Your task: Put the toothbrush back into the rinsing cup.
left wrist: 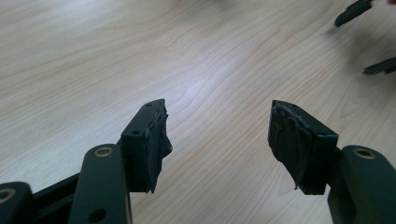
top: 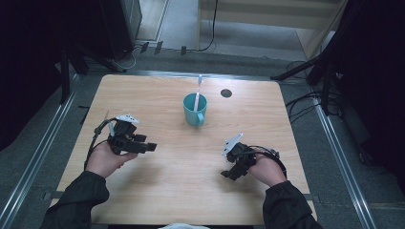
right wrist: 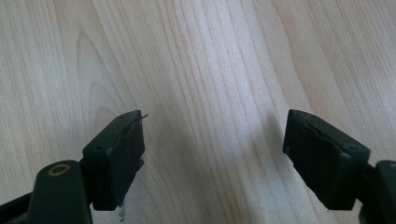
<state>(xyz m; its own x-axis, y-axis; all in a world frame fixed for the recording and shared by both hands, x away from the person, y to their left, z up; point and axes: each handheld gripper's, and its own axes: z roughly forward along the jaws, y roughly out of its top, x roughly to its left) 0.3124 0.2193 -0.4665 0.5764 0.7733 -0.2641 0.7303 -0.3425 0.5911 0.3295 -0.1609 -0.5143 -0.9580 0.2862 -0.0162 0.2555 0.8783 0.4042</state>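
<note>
Table: a pale wooden top across the middle of the high view, with metal rails along its left and right sides and grey floor beyond.
Open room: bare wood lies all around both grippers; the widest clear stretch runs across the lower centre of the frame, between the two hands.
Edges: both forearms cross the near edge at the bottom; neither gripper sits close to a side edge.
Left gripper: left of centre in the high view, held low over the wood, jaws spread apart and holding nothing. In its own view the gap frames plain wood grain.
Right gripper: lower right of centre, also released and empty; its own view looks onto bare table.
Mug: teal, upright, just above the centre of the frame, handle facing the person, well apart from both grippers.
Toothbrush: white, standing in the mug and leaning toward the far edge.
Dark round mark: on the table, to the upper right of the mug.
Progress: judging by this layout, the toothbrush is already in the mug and both grippers are clear, so little or nothing seems left.
</note>
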